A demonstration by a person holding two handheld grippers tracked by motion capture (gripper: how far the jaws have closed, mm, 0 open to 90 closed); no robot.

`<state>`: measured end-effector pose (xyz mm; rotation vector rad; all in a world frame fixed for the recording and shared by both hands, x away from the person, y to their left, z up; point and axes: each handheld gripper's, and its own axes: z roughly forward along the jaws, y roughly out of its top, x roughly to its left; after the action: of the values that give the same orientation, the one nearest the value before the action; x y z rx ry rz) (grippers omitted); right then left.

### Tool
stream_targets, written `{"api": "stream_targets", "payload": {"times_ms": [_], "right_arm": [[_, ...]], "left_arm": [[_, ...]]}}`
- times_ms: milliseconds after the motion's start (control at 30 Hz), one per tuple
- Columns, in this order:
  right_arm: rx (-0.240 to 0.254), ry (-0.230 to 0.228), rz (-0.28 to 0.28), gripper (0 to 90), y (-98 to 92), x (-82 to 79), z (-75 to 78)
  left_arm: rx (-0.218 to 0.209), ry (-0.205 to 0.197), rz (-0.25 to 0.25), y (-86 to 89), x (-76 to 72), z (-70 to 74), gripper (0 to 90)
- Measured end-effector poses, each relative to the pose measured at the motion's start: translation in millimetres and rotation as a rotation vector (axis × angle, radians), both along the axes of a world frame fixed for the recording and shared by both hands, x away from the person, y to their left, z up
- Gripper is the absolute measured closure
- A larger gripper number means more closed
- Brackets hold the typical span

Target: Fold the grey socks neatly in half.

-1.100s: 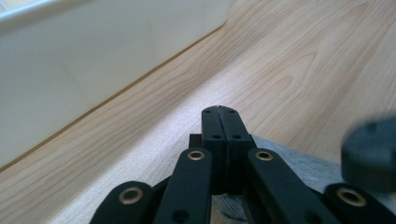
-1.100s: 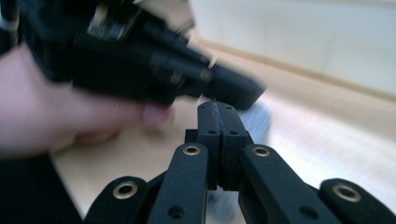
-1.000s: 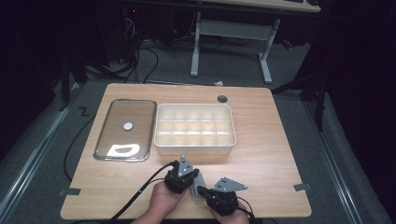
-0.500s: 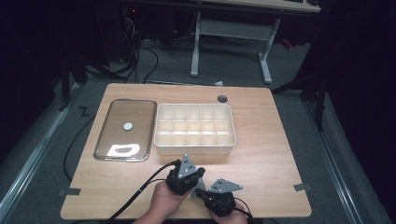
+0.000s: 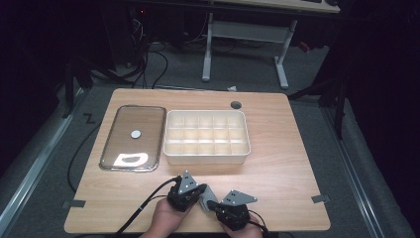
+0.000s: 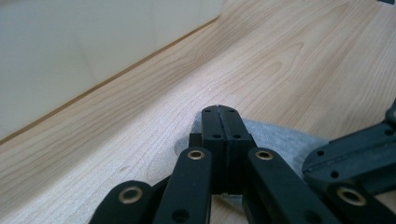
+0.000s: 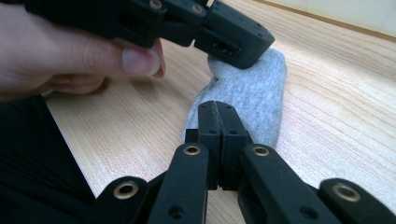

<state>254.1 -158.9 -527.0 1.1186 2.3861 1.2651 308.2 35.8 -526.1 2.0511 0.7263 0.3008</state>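
Observation:
A small grey cloth (image 5: pixel 205 202) lies flat on the wooden table near its front edge, between my two grippers. My left gripper (image 5: pixel 199 196) is shut, with its tip resting on the far end of the cloth (image 7: pixel 261 88). My right gripper (image 5: pixel 216 205) is shut too, its closed jaws lying over the near end of the cloth. In the left gripper view the left gripper (image 6: pixel 219 110) lies over grey fabric (image 6: pixel 285 140). Whether either pair of jaws pinches the fabric is hidden. A hand (image 7: pixel 70 56) holds the left gripper (image 7: pixel 240 51) above the right gripper (image 7: pixel 217 107).
A cream box (image 5: pixel 207 157) with several compartments stands at the middle of the table; its wall (image 6: pixel 70 56) is close ahead of the left gripper. A clear lid (image 5: pixel 132 136) with a metal rim lies to its left. A round hole (image 5: pixel 236 105) is at the back.
My left gripper has shifted a little to the right and then back near the table's front edge. The right gripper has stayed where it was.

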Motion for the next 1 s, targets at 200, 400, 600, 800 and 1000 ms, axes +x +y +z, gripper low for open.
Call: {"api": "stream_targets", "payload": {"times_ms": [200, 400, 600, 800, 1000], "right_arm": [[0.005, 0.001, 0.005, 90.0, -0.1, 0.1, -0.6], [0.006, 0.004, 0.008, 90.0, -0.2, 0.2, 1.1], [0.079, -0.021, -0.033, 90.0, -10.8, 0.3, 20.2], [0.12, 0.085, -0.102, 62.5, -12.3, 14.0, 14.5], [0.09, 0.178, -0.133, 50.7, -6.6, 22.8, 0.4]], "left_arm": [[-0.045, 0.007, 0.0, 5.9, -0.1, -5.5, 90.0], [-0.036, -0.003, 0.0, 5.4, -1.0, -5.3, 90.0], [-0.034, -0.003, 0.004, 5.6, -1.0, -5.3, 90.0], [-0.031, -0.008, 0.007, 5.4, -1.7, -5.2, 90.0], [-0.033, -0.015, 0.013, 6.6, -3.1, -4.8, 90.0]]}}
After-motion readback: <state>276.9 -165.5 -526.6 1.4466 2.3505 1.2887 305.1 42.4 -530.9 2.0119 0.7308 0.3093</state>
